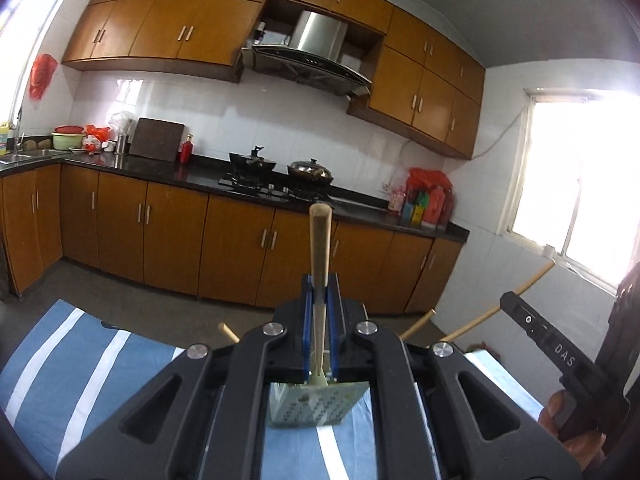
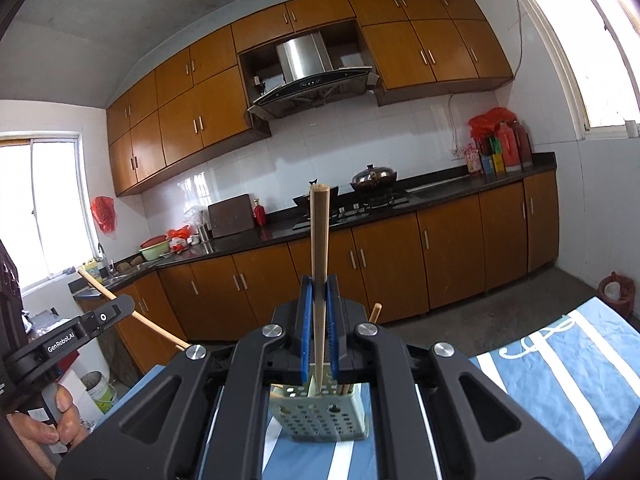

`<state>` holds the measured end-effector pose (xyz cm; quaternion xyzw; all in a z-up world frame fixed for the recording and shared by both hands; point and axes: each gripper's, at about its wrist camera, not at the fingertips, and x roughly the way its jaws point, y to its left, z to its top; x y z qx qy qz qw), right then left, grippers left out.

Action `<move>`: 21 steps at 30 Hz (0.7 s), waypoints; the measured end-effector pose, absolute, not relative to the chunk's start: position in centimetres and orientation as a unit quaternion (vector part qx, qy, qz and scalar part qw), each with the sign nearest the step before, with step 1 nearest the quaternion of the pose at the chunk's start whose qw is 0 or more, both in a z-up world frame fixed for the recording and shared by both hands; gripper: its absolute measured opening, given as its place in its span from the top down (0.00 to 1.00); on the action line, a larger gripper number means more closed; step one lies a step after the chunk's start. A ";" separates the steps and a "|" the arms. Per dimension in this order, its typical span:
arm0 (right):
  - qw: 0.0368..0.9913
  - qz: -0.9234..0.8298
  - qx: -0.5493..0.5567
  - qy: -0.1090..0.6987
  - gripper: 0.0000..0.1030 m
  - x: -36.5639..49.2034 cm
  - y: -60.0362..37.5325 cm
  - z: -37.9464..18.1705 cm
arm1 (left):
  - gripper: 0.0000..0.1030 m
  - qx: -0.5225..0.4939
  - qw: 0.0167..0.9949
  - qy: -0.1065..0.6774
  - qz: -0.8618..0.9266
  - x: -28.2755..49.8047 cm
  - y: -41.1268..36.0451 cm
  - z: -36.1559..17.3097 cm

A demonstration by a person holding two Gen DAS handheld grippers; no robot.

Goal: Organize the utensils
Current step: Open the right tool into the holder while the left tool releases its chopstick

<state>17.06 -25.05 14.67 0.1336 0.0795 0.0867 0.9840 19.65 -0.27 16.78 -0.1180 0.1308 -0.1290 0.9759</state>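
My left gripper [image 1: 320,300] is shut on a wooden utensil handle [image 1: 320,248] that stands upright, its lower end in a pale green perforated holder [image 1: 316,406] on the blue striped cloth [image 1: 80,360]. My right gripper [image 2: 319,300] is shut on another wooden handle [image 2: 319,240], upright, its lower end in the same holder [image 2: 320,416]. Other wooden handles [image 1: 416,326] lean out of the holder. The right gripper's body [image 1: 560,352] shows in the left wrist view, the left one's body [image 2: 72,336] in the right wrist view.
The holder stands on a table with a blue and white striped cloth [image 2: 560,380]. Behind is a kitchen counter [image 1: 200,172] with a stove and pots [image 1: 308,170], brown cabinets, and a window [image 1: 580,184]. A person's hand [image 2: 52,428] holds the left gripper.
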 end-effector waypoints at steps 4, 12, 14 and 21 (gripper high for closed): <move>0.984 0.080 0.134 0.087 0.93 18.4 -24.7 13.6 | 0.92 -0.122 0.976 0.136 -0.115 21.0 -0.3 15.6; 0.980 0.080 0.133 0.123 0.93 20.4 -24.2 11.3 | 0.92 -0.111 0.973 0.163 -0.120 22.9 -0.8 13.0; 0.979 0.083 0.134 0.130 0.93 20.7 -24.0 11.0 | 0.92 -0.110 0.972 0.168 -0.122 23.2 -1.0 12.6; 0.975 0.095 0.130 0.151 0.92 21.6 -23.2 10.4 | 0.92 -0.108 0.968 0.186 -0.131 24.1 -1.4 11.7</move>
